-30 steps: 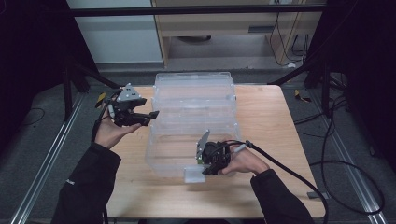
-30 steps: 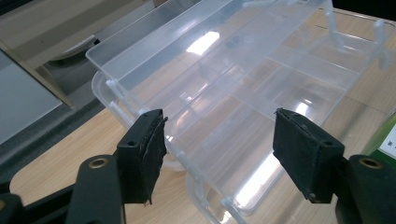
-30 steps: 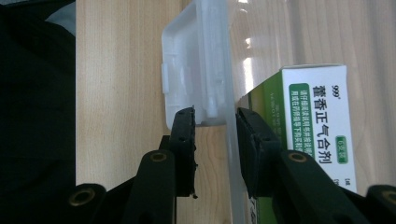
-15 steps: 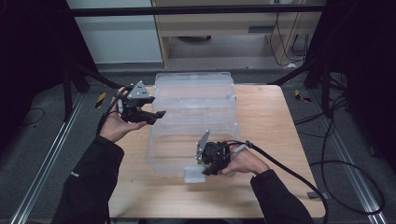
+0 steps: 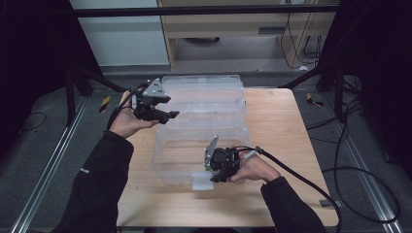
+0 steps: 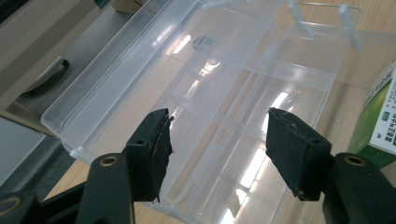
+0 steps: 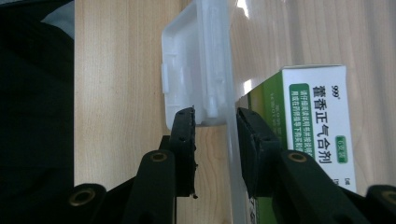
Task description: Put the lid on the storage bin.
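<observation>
On the desk, the right gripper clamps the clear bin's front latch while the left gripper, jaws empty and just narrowing, nears the raised lid, probably to shut it next.

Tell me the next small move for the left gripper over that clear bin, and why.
Probably bring the left gripper onto the rim of the open lid and close there. Its jaws have just been closing a little with nothing between them, above the lid. The right gripper is at the white latch on the clear bin's front wall, so the bin looks steadied.
</observation>
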Available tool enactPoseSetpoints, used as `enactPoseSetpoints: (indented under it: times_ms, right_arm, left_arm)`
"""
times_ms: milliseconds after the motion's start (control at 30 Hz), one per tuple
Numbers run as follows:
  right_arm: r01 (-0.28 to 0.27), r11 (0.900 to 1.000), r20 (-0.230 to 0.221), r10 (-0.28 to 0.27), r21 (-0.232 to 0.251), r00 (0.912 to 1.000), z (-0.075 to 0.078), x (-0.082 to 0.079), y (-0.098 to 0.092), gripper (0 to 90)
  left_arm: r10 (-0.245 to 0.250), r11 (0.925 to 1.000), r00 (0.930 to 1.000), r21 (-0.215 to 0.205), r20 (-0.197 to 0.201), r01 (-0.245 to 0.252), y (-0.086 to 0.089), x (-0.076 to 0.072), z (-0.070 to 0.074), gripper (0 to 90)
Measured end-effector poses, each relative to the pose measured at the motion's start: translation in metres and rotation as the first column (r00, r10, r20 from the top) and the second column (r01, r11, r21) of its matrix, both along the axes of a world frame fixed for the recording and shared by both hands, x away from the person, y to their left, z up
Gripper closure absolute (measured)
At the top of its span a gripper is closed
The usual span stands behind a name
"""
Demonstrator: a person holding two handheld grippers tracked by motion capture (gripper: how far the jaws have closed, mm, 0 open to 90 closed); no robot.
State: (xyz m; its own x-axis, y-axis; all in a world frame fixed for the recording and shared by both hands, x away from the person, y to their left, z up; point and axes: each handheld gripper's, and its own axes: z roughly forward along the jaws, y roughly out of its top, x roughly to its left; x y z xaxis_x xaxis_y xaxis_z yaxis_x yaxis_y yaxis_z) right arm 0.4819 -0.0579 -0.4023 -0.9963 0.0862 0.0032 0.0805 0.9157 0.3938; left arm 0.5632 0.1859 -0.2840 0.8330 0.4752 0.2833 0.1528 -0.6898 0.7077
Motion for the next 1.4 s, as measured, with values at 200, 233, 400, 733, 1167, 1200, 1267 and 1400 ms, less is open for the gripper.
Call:
enactPoseSetpoints:
  times_ms: [200, 233, 400, 733, 1167, 1200, 1267, 1400]
  right_arm:
    - [-0.002, 1.0, -0.003, 0.002, -0.002, 1.0, 0.0, 0.0, 0.0, 68.9]
    - [-0.001, 1.0, -0.004, 0.001, -0.003, 1.0, 0.0, 0.0, 0.0, 69.0]
    - [-0.004, 1.0, -0.006, 0.004, -0.003, 1.0, 0.0, 0.001, 0.0, 69.0]
    - [-0.004, 1.0, -0.005, 0.004, -0.003, 1.0, 0.0, 0.001, 0.0, 69.0]
    - [-0.01, 1.0, -0.01, 0.01, -0.002, 0.9999, 0.0, 0.002, 0.0, 69.1]
    - [-0.01, 1.0, -0.011, 0.01, -0.001, 0.9999, 0.0, 0.002, 0.0, 69.1]
    - [-0.008, 1.0, -0.013, 0.008, -0.004, 0.9999, 0.0, 0.002, 0.0, 69.1]
    - [-0.017, 1.0, -0.01, 0.017, 0.004, 0.9998, 0.0, 0.003, 0.0, 69.1]
  left_arm:
    - [-0.036, 0.9987, 0.9992, 0.035, -0.015, 0.037, -0.007, 0.009, -0.001, 42.8]
    - [-0.037, 0.9989, 0.9992, 0.028, -0.018, 0.037, -0.009, 0.011, -0.001, 43.1]
    - [-0.054, 0.9976, 0.9981, 0.043, -0.029, 0.055, -0.015, 0.015, -0.003, 44.2]
    - [-0.079, 0.9922, 0.9966, 0.095, -0.026, 0.081, -0.02, 0.024, -0.004, 45.7]
    - [-0.104, 0.9803, 0.9934, 0.164, -0.049, 0.11, -0.025, 0.047, -0.008, 50.8]
    - [-0.102, 0.9809, 0.9935, 0.161, -0.05, 0.109, -0.026, 0.048, -0.009, 51.4]
    - [-0.106, 0.9803, 0.9929, 0.162, -0.054, 0.113, -0.027, 0.05, -0.009, 52.2]
    - [-0.108, 0.9729, 0.9924, 0.199, -0.059, 0.117, -0.028, 0.054, -0.011, 55.0]
